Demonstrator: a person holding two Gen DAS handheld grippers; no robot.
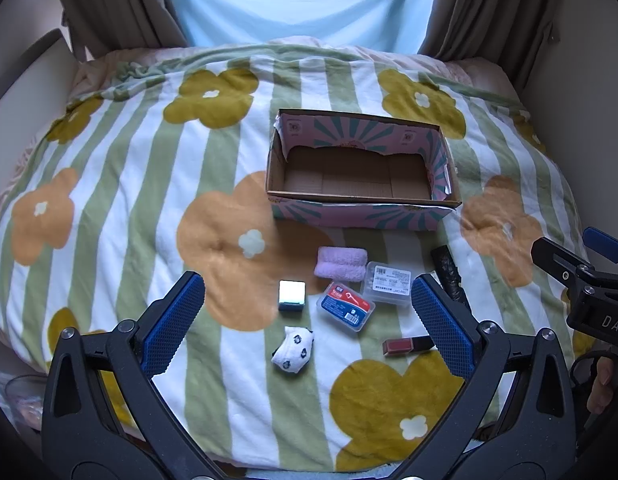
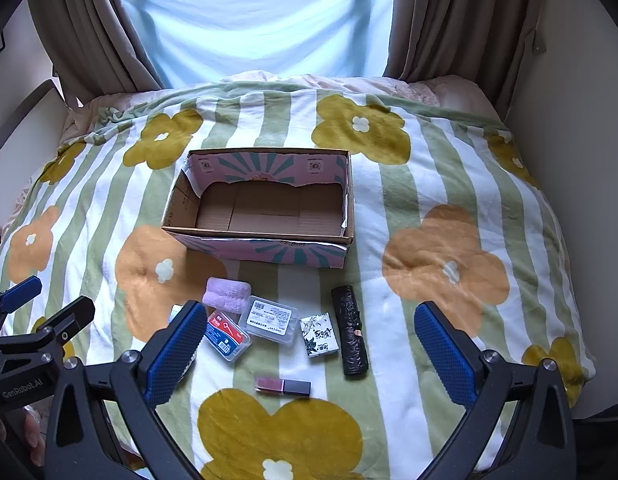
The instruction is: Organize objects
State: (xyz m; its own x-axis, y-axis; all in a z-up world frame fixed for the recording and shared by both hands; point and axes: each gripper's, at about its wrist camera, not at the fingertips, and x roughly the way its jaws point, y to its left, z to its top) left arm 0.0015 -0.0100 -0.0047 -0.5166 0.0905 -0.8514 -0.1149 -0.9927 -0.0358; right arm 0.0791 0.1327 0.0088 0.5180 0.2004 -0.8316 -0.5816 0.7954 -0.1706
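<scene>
Both the left tool (image 1: 309, 316) and the right tool (image 2: 309, 340) hover with fingers spread wide, gripping nothing.

A blanket (image 1: 121, 184) with green and white stripes and big orange and mustard flowers covers the bed. Behind it hang brown curtains (image 2: 89, 32) on either side of a bright, pale blue sheer (image 2: 261, 20) across the window.

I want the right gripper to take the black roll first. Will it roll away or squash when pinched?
The black roll lies lengthwise on the soft blanket, which probably damps rolling, though a sideways nudge could still turn it. Its crinkled, glossy wrap suggests rolled film or bags, so it may give a little and feel slippery. The right gripper is open, wide enough to straddle it.
</scene>
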